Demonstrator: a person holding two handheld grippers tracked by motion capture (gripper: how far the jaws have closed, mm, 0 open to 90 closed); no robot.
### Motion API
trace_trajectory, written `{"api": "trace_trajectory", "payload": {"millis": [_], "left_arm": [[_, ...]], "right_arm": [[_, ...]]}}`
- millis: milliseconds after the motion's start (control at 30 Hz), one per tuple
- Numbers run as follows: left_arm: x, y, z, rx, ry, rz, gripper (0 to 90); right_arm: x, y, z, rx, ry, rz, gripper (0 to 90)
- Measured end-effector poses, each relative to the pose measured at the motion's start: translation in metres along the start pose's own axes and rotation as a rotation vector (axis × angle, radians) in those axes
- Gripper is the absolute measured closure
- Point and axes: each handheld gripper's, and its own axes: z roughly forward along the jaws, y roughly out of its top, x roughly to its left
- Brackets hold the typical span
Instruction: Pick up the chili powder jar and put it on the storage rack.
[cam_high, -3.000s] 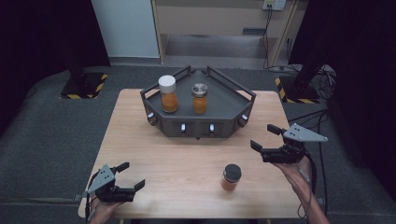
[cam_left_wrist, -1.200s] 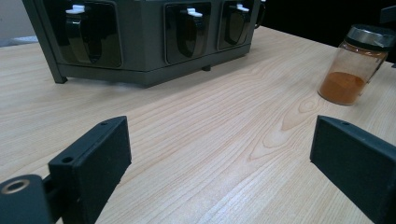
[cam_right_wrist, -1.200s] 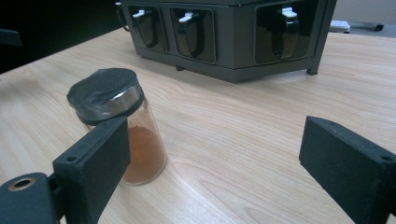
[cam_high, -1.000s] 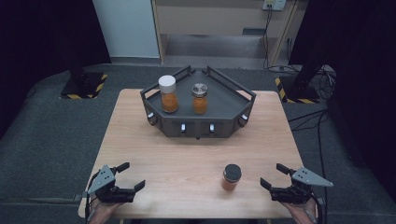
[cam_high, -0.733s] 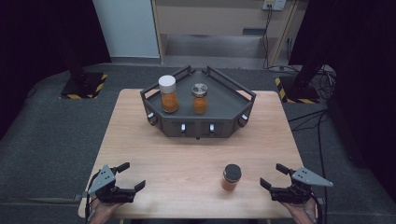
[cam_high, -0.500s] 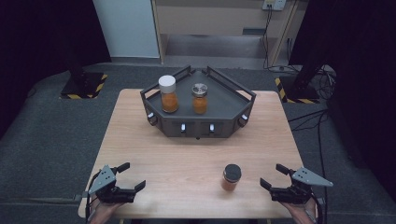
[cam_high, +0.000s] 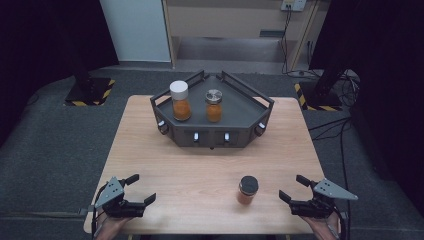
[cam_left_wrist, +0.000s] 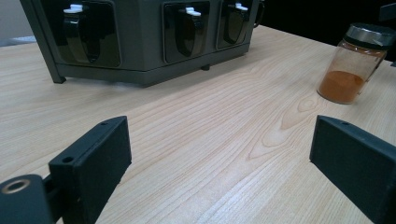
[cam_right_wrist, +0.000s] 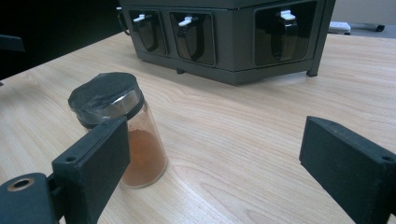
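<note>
high view: a wooden table (cam_high: 200, 165) carries a dark angular rack (cam_high: 250, 112) at its far middle, on whose top stand a white-capped jar (cam_high: 180, 101) and a metal-capped jar (cam_high: 214, 105), both holding orange powder. a third spice jar (cam_high: 247, 190) with a dark lid stands upright on the bare wood near the front edge, right of centre. the left gripper (cam_high: 134, 192) lies low at the front left corner with its jaws spread and nothing between them; the right gripper (cam_high: 292, 188) lies low at the front right, jaws likewise spread and empty, just beside the spice jar but apart from it. left gripper view: the spread jaws frame bare wood; the rack's front face (cam_left_wrist: 140, 37) with its recessed dispensers fills the top, and the spice jar (cam_left_wrist: 350, 65) stands well off at the upper right. right gripper view: the spice jar (cam_right_wrist: 123, 135) stands close, partly behind the left-hand jaw and outside the gap, with the rack (cam_right_wrist: 224, 37) beyond. judgement: the step in hand appears to be taking this jar with the right gripper for the rack. to do it well, swing the gripper towards the jar until the glass body sits centred between the jaws, keep the jaws level below the lid, and close gently so that the upright jar is not tipped.
</note>
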Motion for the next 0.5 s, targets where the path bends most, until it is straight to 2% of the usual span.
{"api": "trace_trajectory", "payload": {"millis": [500], "left_arm": [[-0.0001, -0.0001, 0.0000, 0.001, 0.004, -0.003, 4.4]], "right_arm": [[-0.0002, 0.0086, -0.0064, -0.021, 0.002, -0.008, 9.0]]}}
